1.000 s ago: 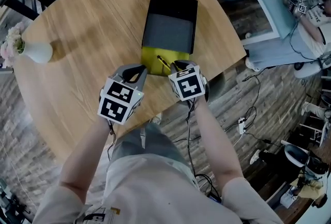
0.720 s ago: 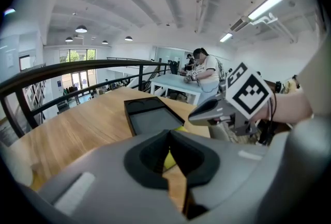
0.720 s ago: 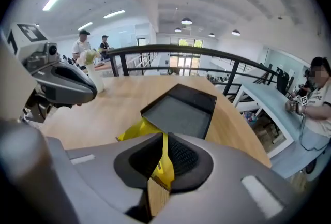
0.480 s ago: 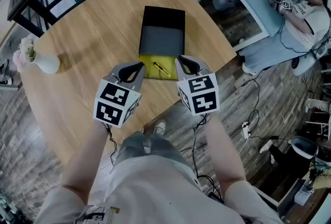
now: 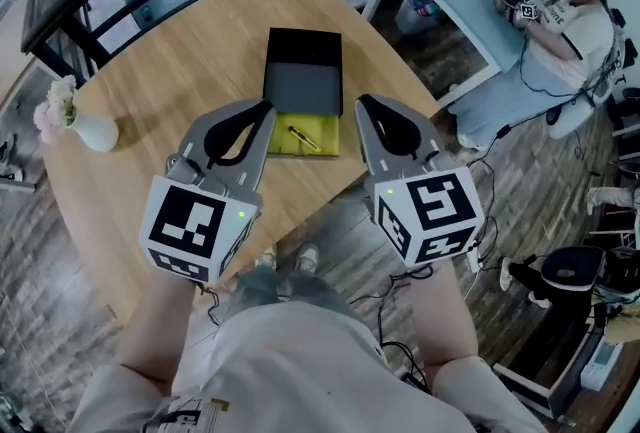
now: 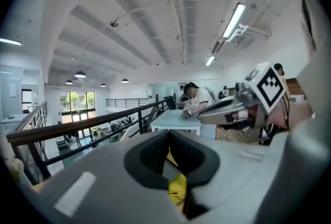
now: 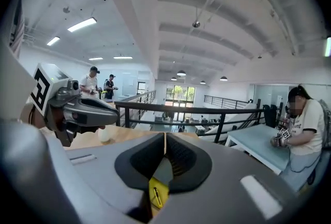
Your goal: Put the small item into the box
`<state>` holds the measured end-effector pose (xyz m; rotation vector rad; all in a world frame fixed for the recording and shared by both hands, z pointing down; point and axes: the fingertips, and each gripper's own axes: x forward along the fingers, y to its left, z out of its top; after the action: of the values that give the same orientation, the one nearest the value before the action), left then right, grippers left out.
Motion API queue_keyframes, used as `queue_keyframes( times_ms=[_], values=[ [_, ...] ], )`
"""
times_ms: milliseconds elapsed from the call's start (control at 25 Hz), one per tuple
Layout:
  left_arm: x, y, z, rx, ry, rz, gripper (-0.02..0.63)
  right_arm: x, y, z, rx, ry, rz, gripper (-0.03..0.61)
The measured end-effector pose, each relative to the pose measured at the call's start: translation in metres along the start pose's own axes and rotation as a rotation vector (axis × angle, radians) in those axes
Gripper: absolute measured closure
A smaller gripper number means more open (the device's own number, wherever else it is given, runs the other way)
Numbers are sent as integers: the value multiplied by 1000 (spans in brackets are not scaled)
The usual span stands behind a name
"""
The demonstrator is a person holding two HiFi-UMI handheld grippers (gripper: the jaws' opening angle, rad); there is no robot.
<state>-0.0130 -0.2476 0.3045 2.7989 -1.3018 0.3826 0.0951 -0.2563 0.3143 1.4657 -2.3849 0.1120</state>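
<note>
Both tongs are up off the table (image 5: 170,51) and close under the head camera, where a second ago they were low at the near end of the box (image 5: 303,71); half a second ago they were already partway up. The left tongs (image 5: 266,109) hang over the table just left of the box's yellow section, the right tongs (image 5: 362,102) just right of it, and the two are further apart than before. In the left gripper view the left tongs (image 6: 168,135) have their tips pressed together with nothing between them, only a scrap of yellow showing through the gap below. The right gripper view shows the right tongs (image 7: 164,137) likewise closed tip to tip and empty. The small item (image 5: 303,137), a thin dark-and-yellow stick, lies slantwise on the yellow section at the near end of the open black box, in the same spot as in both earlier frames, and no tongs touch it. The box has not shifted on the table. A white vase (image 5: 95,131) with flowers stands well apart at the table's left edge
</note>
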Motion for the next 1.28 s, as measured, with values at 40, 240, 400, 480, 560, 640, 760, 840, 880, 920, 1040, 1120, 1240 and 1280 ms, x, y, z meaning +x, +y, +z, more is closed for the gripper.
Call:
queue_keyframes(
  times_ms=[40, 240, 400, 480, 560, 640, 760, 840, 880, 920, 1040, 1120, 1240, 1280],
  values=[
    [-6, -2, 9, 3, -18, 2, 611, -9, 1, 9, -6, -24, -7, 566],
    [-33, -11, 41, 19, -92, 8, 611, -46, 4, 43, -48, -123, -58, 566],
    [-49, -15, 57, 14, -134, 26, 611, -67, 7, 56, -20, -188, -65, 566],
    [-57, -17, 66, 9, -167, 41, 611, -77, 9, 61, 5, -210, -54, 566],
    [-64, -20, 73, 19, -188, 49, 611, -86, 12, 64, 28, -229, -39, 566],
    [-68, -24, 76, 34, -194, 51, 611, -94, 15, 67, 36, -245, -38, 566],
    [-74, -32, 73, 52, -173, 49, 611, -105, 21, 68, 63, -270, -46, 566],
    [-80, -38, 69, 46, -153, 44, 612, -111, 27, 64, 80, -281, -53, 566],
    [-83, -41, 67, 38, -147, 39, 611, -112, 31, 62, 85, -282, -55, 566],
    [-85, -43, 66, 31, -142, 34, 612, -113, 34, 58, 90, -281, -54, 566],
    [-90, -47, 62, 20, -130, 29, 611, -110, 43, 48, 109, -264, -41, 566],
    [-94, -47, 59, 19, -122, 25, 611, -109, 48, 44, 116, -255, -31, 566],
    [-93, -47, 50, 13, -93, 30, 611, -108, 49, 39, 124, -244, -16, 566],
    [-91, -48, 47, 10, -84, 32, 611, -108, 48, 38, 124, -241, -13, 566]
  ],
)
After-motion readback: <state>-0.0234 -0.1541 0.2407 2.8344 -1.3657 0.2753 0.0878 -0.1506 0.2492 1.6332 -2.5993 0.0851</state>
